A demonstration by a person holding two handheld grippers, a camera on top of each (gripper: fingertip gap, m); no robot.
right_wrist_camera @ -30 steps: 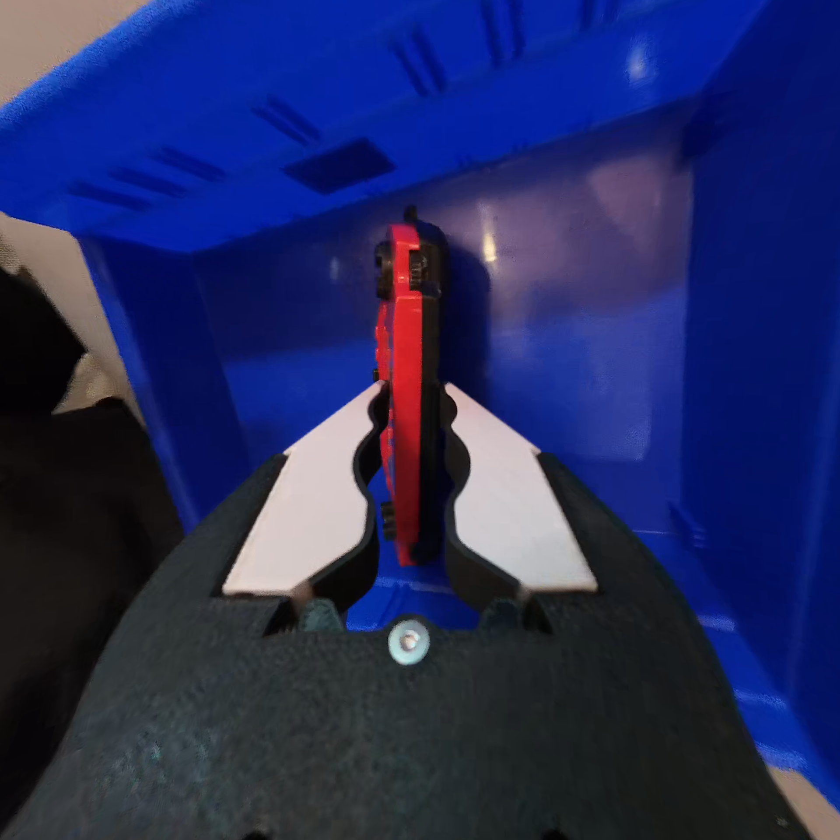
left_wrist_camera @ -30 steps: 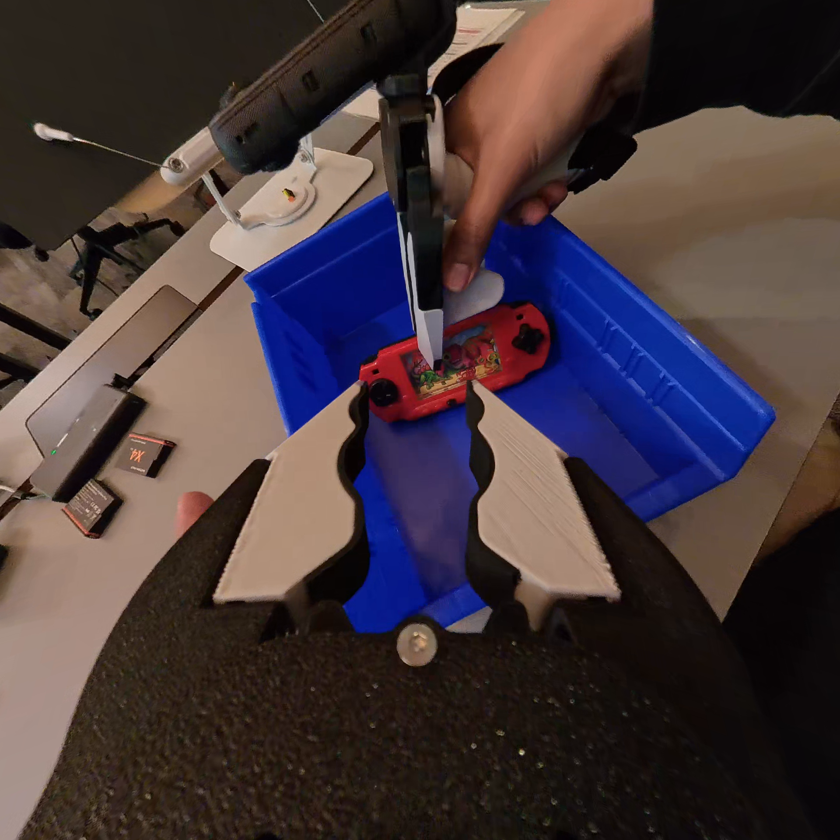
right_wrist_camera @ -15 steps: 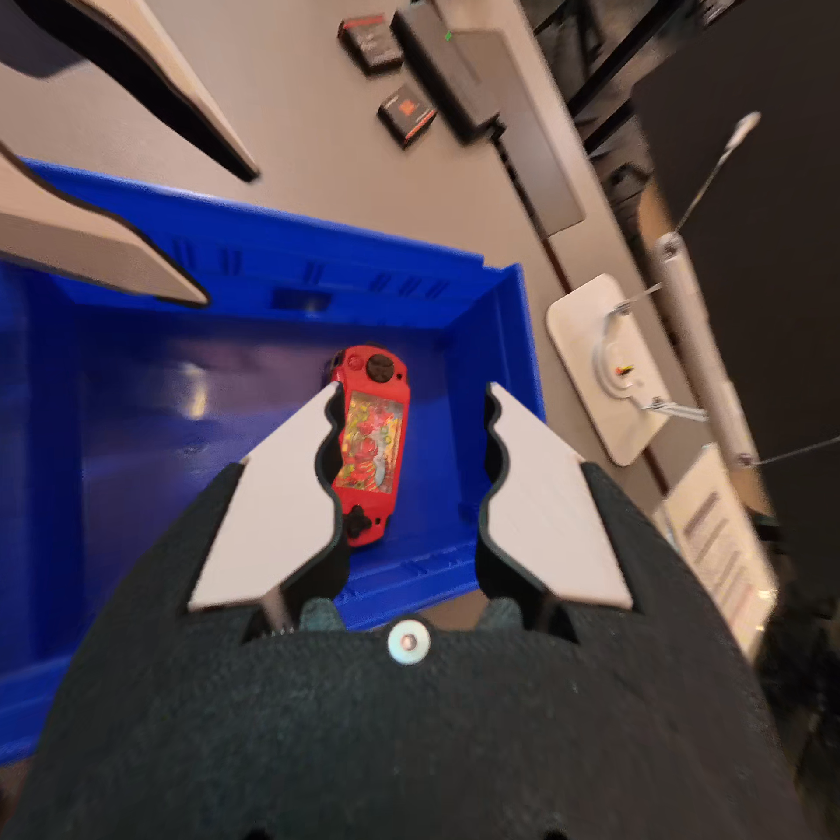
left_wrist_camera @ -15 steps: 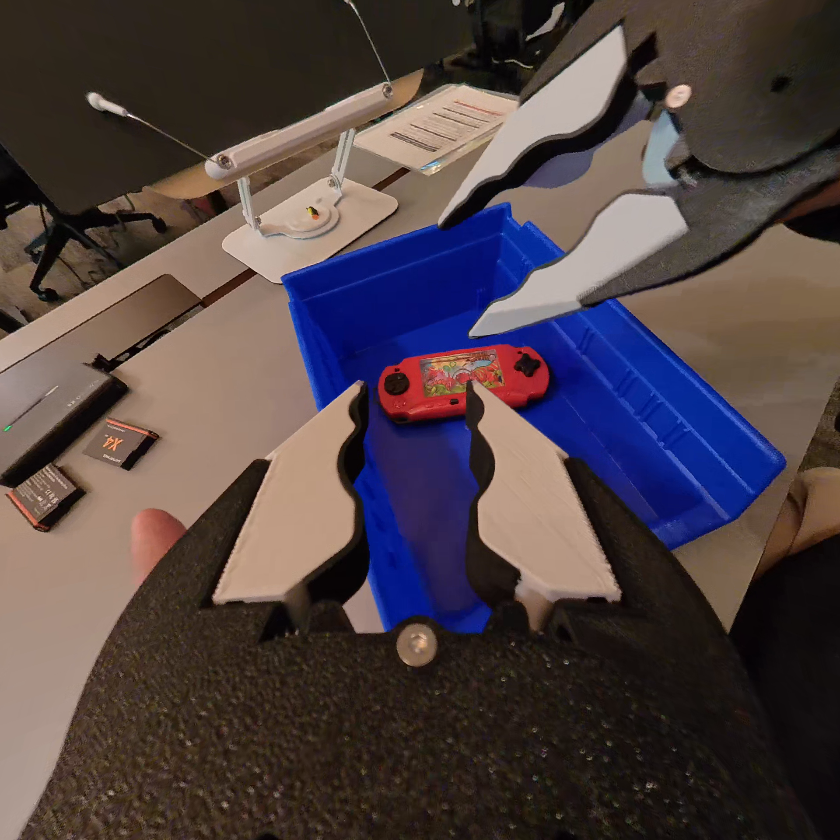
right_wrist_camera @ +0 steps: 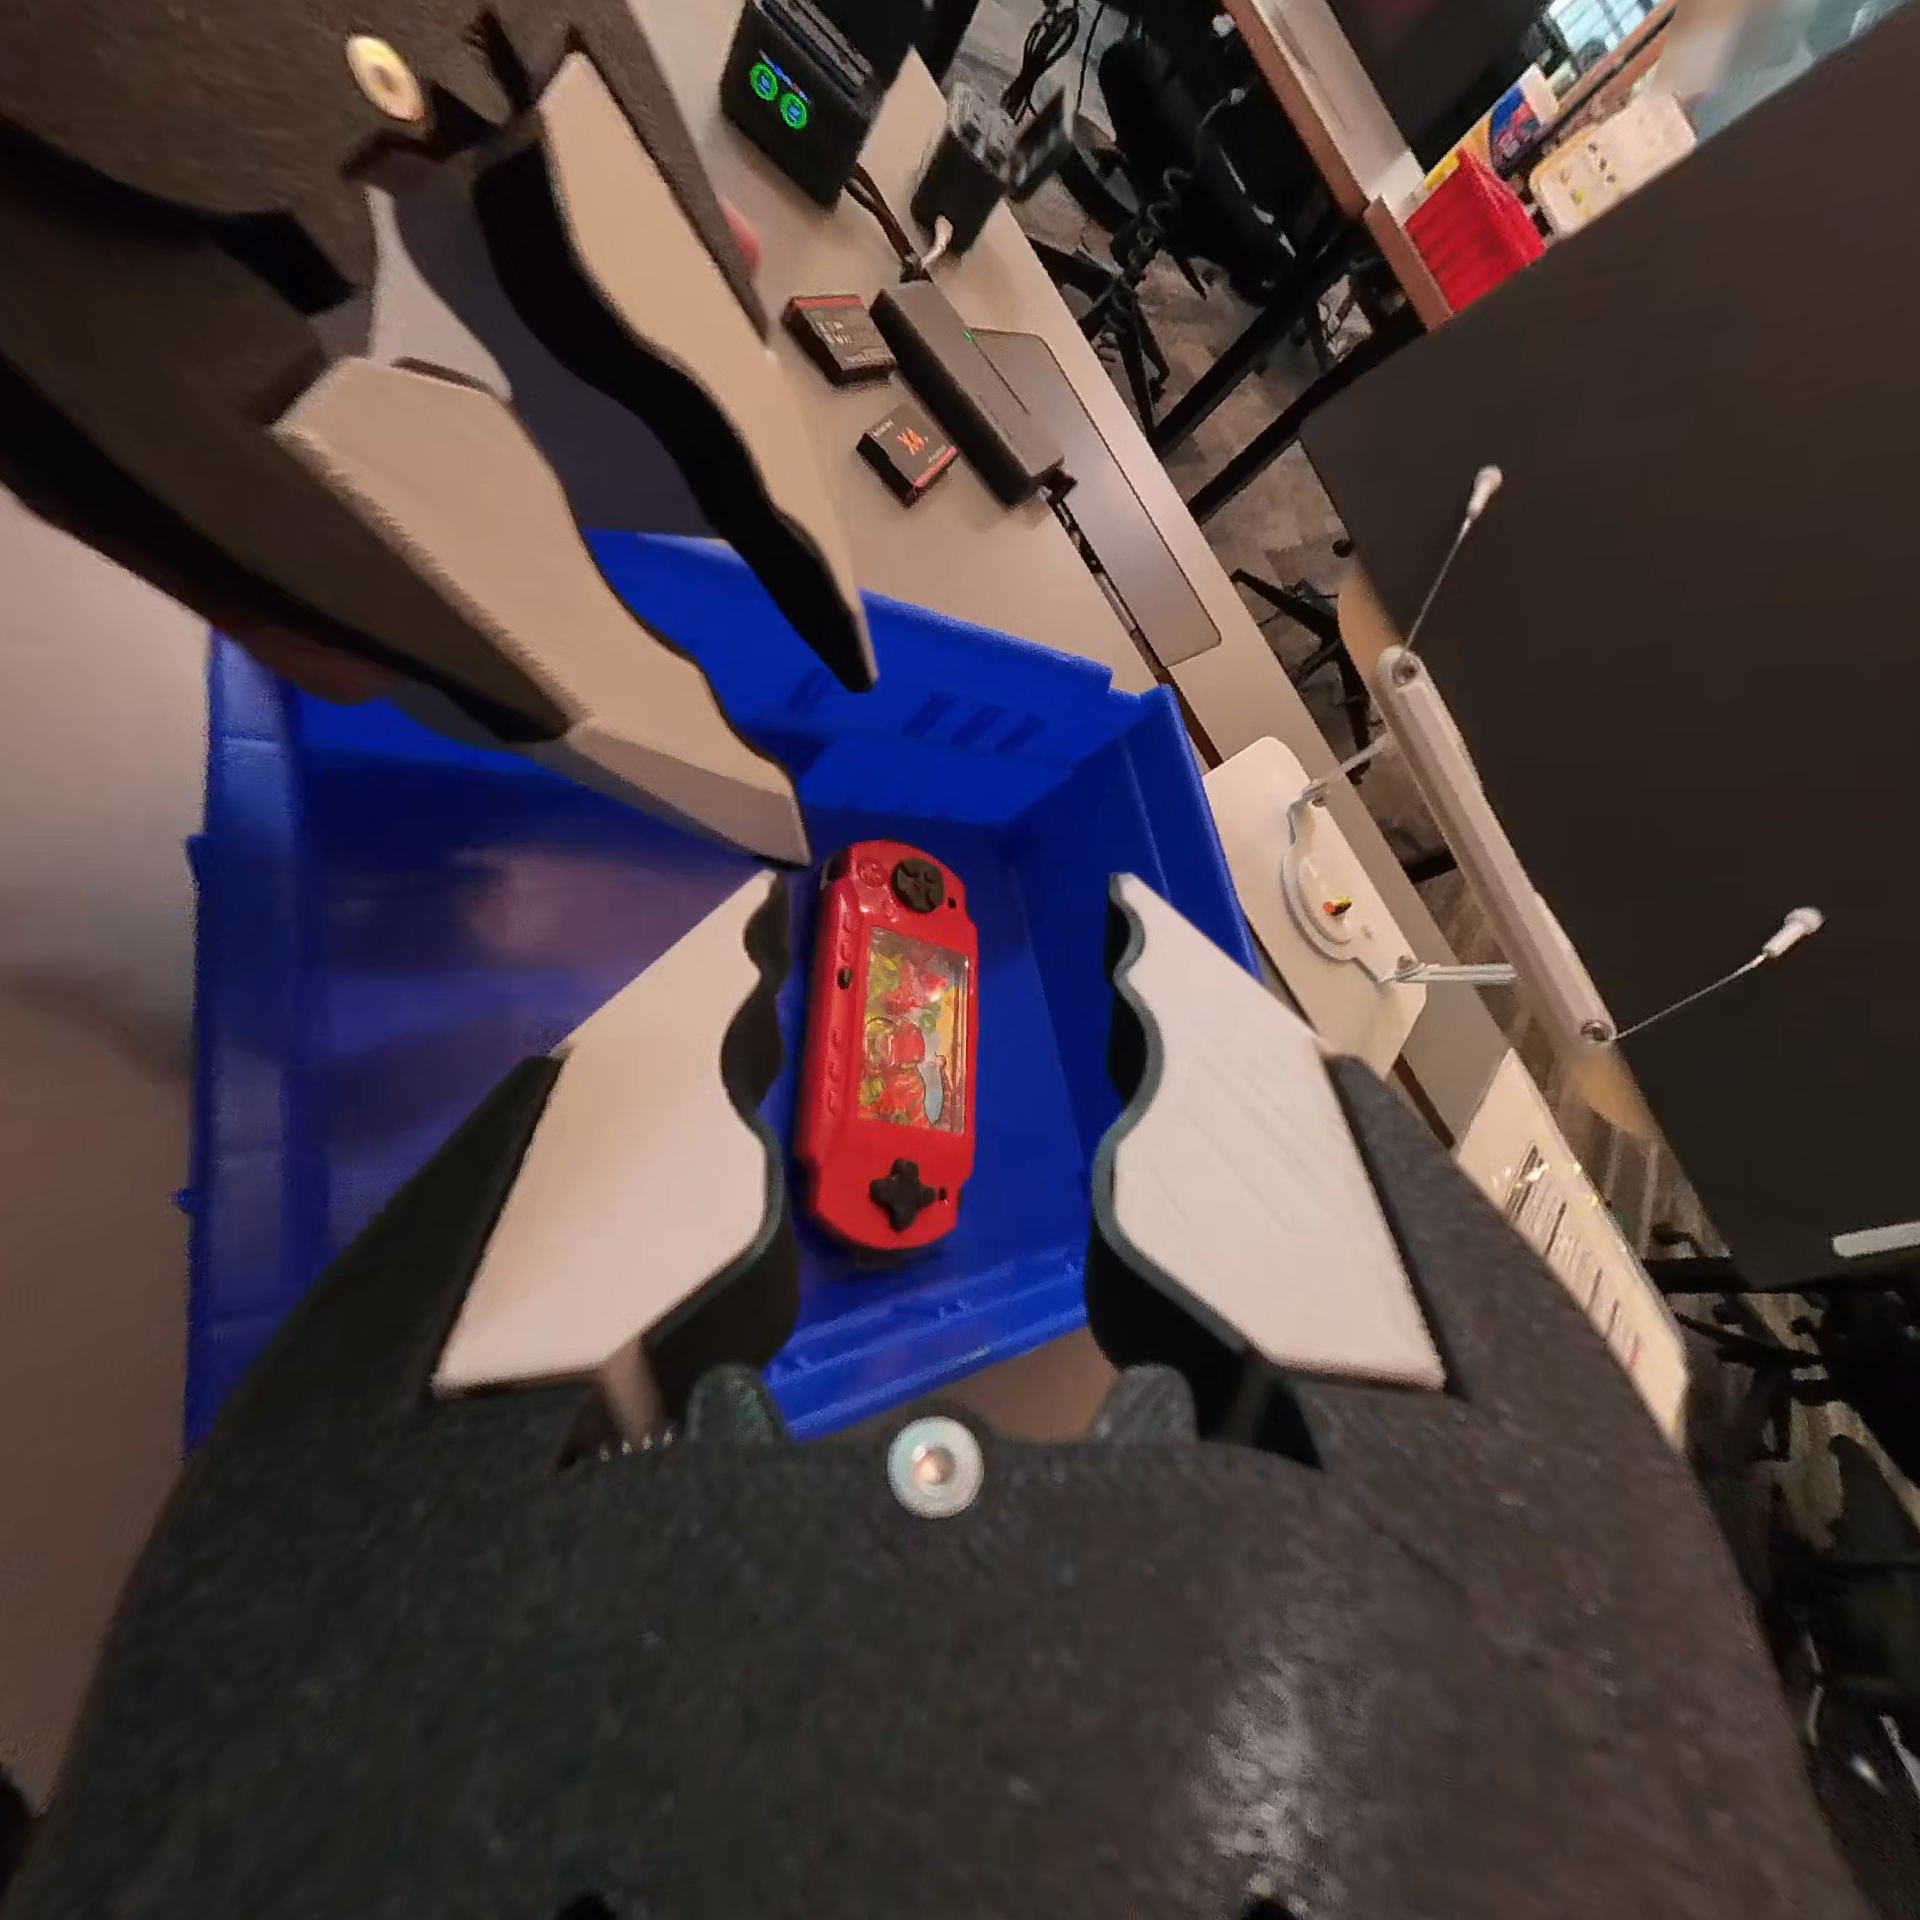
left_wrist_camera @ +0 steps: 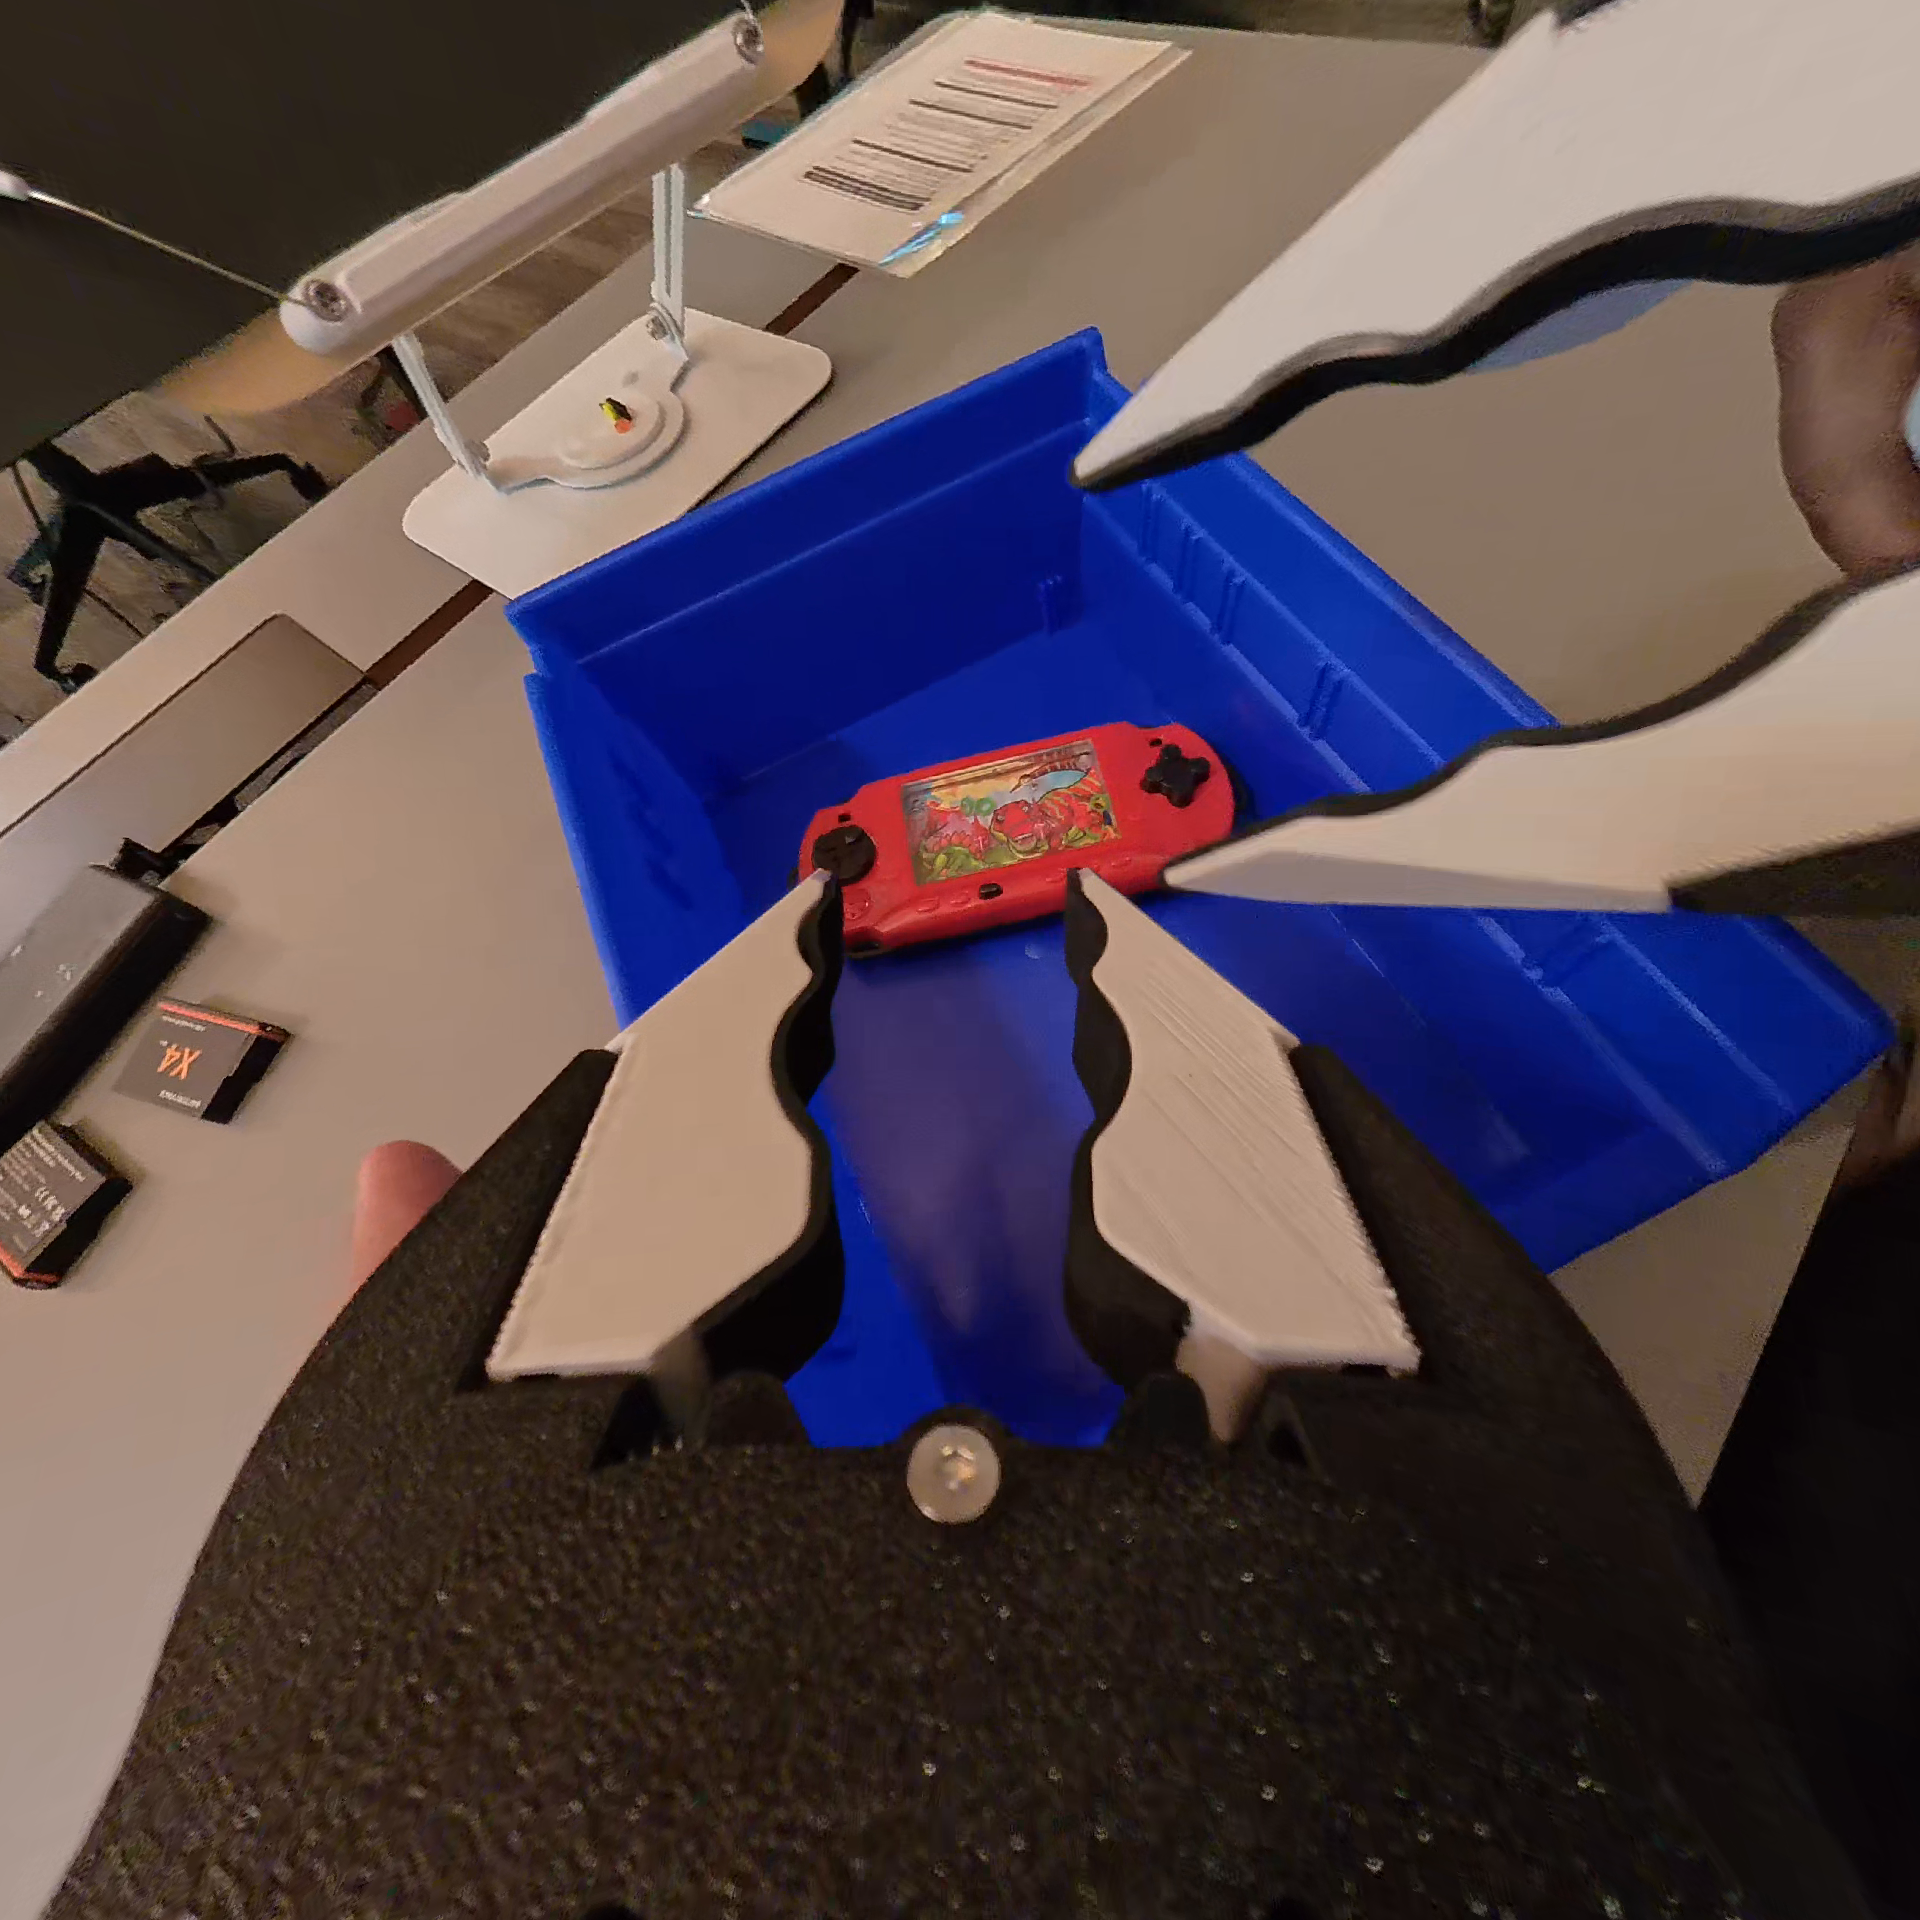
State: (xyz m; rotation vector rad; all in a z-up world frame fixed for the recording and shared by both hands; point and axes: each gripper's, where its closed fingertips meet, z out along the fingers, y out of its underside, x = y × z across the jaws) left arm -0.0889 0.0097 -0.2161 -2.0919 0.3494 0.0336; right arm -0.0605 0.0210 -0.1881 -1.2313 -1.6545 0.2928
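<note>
A red handheld game toy (left_wrist_camera: 1013, 826) with a colourful screen lies flat on the floor of a blue plastic bin (left_wrist_camera: 914, 582). It also shows in the right wrist view (right_wrist_camera: 891, 1049), inside the same bin (right_wrist_camera: 343, 935). My left gripper (left_wrist_camera: 948, 881) is open and empty, above the bin's near end. It also shows in the right wrist view (right_wrist_camera: 831, 769). My right gripper (right_wrist_camera: 940, 894) is open and empty, held above the bin over the toy. In the left wrist view it comes in from the right (left_wrist_camera: 1122, 675).
The bin stands on a grey table (left_wrist_camera: 364, 935). A white lamp-like stand (left_wrist_camera: 613, 436) is behind it, with a printed sheet (left_wrist_camera: 935, 135) farther back. Two small black battery packs (left_wrist_camera: 197, 1060) and a dark flat device (left_wrist_camera: 73, 966) lie left.
My right gripper has let go of the red toy, opened and lifted out of the bin. The toy, held on edge before, now lies flat. My left gripper stays open.
</note>
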